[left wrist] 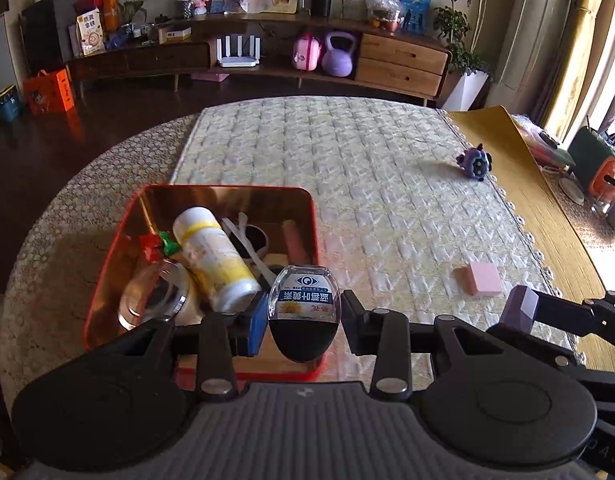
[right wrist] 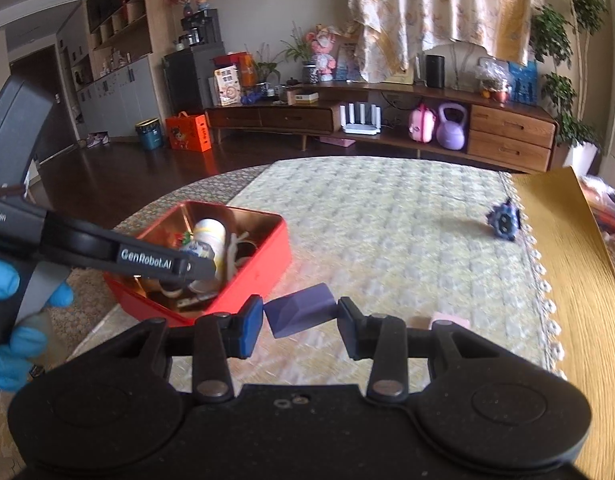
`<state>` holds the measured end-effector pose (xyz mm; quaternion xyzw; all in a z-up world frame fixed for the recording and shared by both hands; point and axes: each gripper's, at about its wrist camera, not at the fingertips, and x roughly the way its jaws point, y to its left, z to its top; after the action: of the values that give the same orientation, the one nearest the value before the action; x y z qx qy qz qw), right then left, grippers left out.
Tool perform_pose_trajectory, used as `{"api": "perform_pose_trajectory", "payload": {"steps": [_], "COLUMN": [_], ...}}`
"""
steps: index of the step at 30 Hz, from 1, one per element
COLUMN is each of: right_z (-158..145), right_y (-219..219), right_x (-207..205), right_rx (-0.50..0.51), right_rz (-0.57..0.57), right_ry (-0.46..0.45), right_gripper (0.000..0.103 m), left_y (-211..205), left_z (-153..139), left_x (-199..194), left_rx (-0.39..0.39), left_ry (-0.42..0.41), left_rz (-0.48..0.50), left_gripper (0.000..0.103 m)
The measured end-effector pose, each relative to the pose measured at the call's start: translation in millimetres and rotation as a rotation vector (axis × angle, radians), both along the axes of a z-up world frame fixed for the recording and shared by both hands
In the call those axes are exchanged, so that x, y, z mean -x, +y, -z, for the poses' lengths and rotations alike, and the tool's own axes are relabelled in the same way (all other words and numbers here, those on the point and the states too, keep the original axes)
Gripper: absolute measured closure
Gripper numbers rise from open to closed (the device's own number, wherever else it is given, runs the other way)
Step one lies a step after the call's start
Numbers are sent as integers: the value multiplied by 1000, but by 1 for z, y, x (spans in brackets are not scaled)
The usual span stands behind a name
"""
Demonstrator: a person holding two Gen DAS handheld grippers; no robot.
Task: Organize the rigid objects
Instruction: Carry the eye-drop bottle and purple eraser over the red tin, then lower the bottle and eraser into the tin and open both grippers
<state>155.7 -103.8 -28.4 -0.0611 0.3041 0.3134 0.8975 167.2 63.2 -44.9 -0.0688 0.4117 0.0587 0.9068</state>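
A red tin box (left wrist: 107,264) with a copper inside sits on the table's left; it holds a white-and-yellow bottle (left wrist: 215,256), a red-green candy, a metal lid and other small items. My left gripper (left wrist: 303,312) is shut on a small clear bottle with a blue eye label (left wrist: 303,300), held over the box's near right corner. My right gripper (right wrist: 301,314) is shut on a purple block (right wrist: 299,310), just right of the red box (right wrist: 267,256). The block also shows in the left wrist view (left wrist: 521,306).
A pink block (left wrist: 481,278) lies on the quilted cloth (left wrist: 347,160) to the right. A small purple-blue toy (left wrist: 475,162) sits near the cloth's far right edge. A yellow mat (left wrist: 547,184) covers the table's right side. A sideboard stands beyond.
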Motion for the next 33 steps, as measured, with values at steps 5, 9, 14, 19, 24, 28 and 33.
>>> {"api": "perform_pose_trajectory", "payload": {"steps": [5, 9, 14, 19, 24, 28, 33], "right_z": [-3, -2, 4, 17, 27, 36, 44], "right_y": [29, 48, 67, 94, 122, 136, 140], "right_x": [-5, -8, -15, -19, -25, -31, -39], "right_rx": [20, 39, 56, 93, 116, 152, 165], "right_rz": [-42, -74, -106, -138, -179, -180, -177], "right_ry": [-5, -8, 13, 47, 83, 102, 150], "right_gripper": [63, 63, 63, 63, 63, 63, 63], "left_y": [37, 62, 90, 111, 121, 121, 120], "left_z": [-9, -9, 2, 14, 22, 29, 41], "left_x": [-4, -10, -22, -35, -52, -63, -74], "left_rx": [-20, -32, -54, -52, -65, -88, -82], "left_ry": [-17, -16, 1, 31, 51, 55, 80], "left_rz": [-44, -73, -112, -123, -131, -120, -100], "left_gripper": [65, 65, 65, 65, 65, 65, 65]}}
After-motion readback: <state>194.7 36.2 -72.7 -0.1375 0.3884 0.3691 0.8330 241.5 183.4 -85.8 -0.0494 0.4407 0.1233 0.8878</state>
